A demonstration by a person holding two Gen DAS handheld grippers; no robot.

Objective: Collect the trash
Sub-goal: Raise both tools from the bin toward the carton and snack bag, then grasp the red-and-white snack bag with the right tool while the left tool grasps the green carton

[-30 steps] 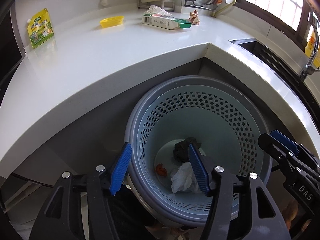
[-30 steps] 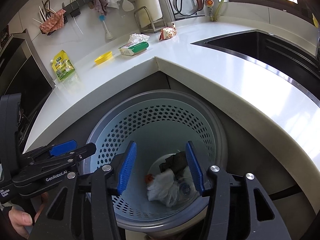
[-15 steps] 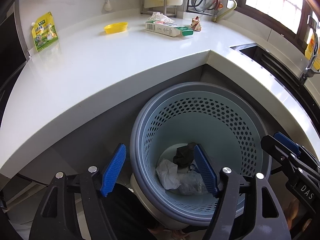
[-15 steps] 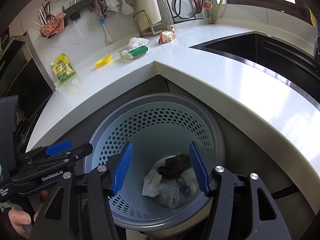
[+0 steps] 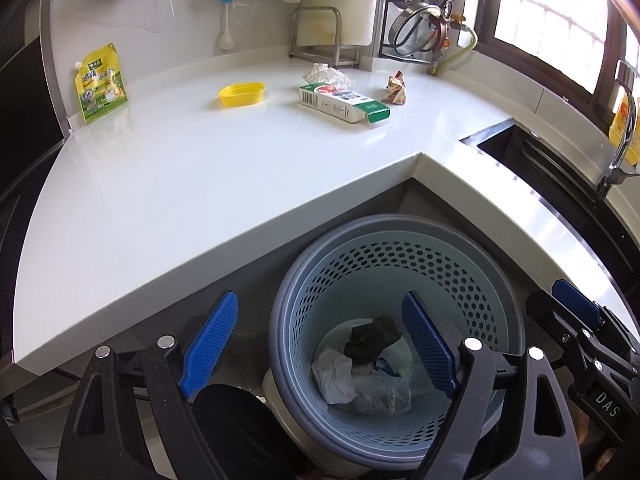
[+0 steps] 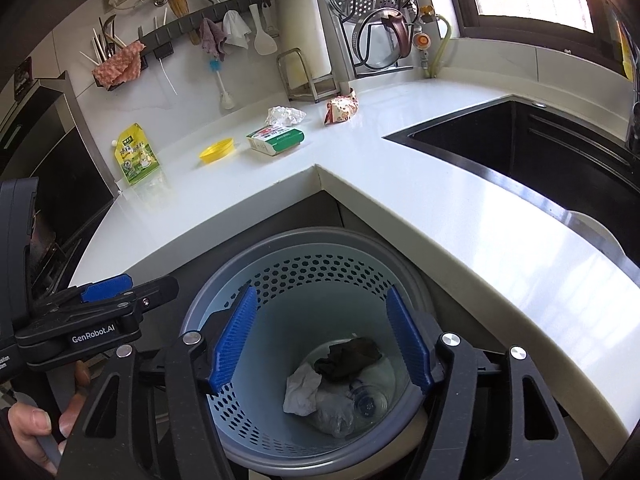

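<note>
Cardboard carton (image 5: 343,102) lying on worktop (image 5: 200,184), light, crushable; we are judging grip across narrow middle. Both grippers, left (image 5: 320,344), right (image 6: 322,340), hovering over bin (image 6: 280,248), jaws spread, holding nothing.

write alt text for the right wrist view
The open, empty right gripper hangs over a perforated blue bin holding crumpled trash. Behind, a white counter carries a green carton and yellow lid.
</note>
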